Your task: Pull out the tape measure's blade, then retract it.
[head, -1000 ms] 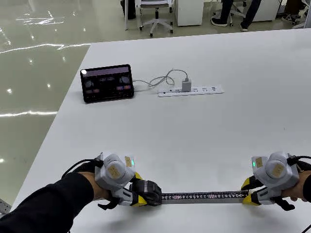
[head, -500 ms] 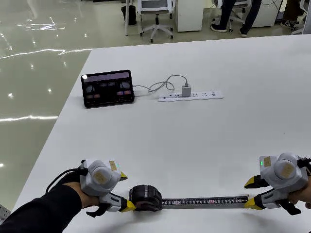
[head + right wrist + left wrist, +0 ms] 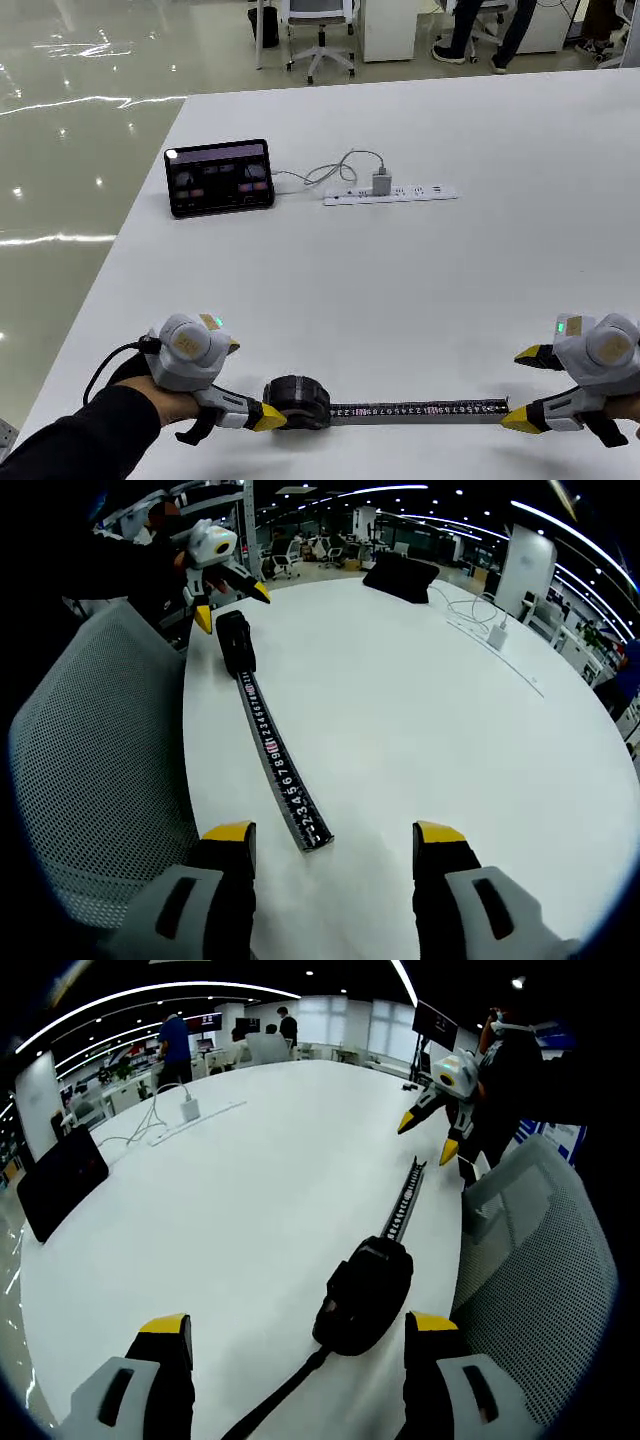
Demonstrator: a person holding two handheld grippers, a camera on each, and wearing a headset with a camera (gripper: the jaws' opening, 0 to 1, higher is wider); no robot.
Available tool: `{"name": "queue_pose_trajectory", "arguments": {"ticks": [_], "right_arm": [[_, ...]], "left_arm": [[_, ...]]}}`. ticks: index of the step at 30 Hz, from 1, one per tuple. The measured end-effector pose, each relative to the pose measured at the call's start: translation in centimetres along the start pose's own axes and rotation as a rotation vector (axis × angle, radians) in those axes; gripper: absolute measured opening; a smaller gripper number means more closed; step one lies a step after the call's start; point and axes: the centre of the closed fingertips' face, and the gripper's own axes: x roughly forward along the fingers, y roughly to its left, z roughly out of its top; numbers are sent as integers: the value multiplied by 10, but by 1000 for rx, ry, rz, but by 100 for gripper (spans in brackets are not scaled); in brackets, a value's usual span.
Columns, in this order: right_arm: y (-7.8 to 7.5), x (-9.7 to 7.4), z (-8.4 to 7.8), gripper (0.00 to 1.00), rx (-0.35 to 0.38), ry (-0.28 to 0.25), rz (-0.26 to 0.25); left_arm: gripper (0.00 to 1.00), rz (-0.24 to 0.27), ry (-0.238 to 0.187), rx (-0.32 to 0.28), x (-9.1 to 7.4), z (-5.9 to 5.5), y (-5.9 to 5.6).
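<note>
**Tape measure lies pulled out between two open grippers**

The left gripper (image 3: 298, 1340) has its jaws spread wide and holds nothing. The black tape measure case (image 3: 365, 1295) sits on the white table (image 3: 400, 290) just ahead of the gripper's yellow tips, in line with the gap between them. The blade (image 3: 420, 408) runs flat from the case toward the right gripper (image 3: 333, 835). Its jaws also stand apart, and the blade's free end lies between them, unclamped.

The left hand-held gripper (image 3: 298, 1325) and right hand-held gripper (image 3: 333, 832) have released the tape measure (image 3: 298, 400).
</note>
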Motion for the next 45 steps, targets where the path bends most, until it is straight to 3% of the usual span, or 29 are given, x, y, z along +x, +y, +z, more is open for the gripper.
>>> {"name": "queue_pose_trajectory", "arguments": {"ticks": [5,10,17,22,24,27,30,33,45], "right_arm": [[2,-7,1,69,43,-38,-17],[2,-20,5,76,89,-97,-65],[-3,-34,-2,84,122,-136,-125],[1,-41,-9,86,162,-155,-133],[4,-41,-12,88,165,-159,-138],[6,-43,-16,92,171,-161,-149],[8,-46,-21,97,157,-157,-164],[6,-53,-24,100,161,-161,-181],[6,-67,-50,100,180,-139,-193]], "left_arm": [[100,63,-61,-81,-7,1,10],[100,101,-101,-123,-18,-4,16],[100,148,-141,-167,-34,-8,24],[100,171,-178,-170,-42,-11,22],[100,155,-209,-173,-43,-10,18],[100,187,-212,-143,-47,-14,21],[100,182,-226,-144,-52,-11,14],[100,195,-225,-133,-54,-15,14],[100,185,-221,-154,-57,-22,4]]}}
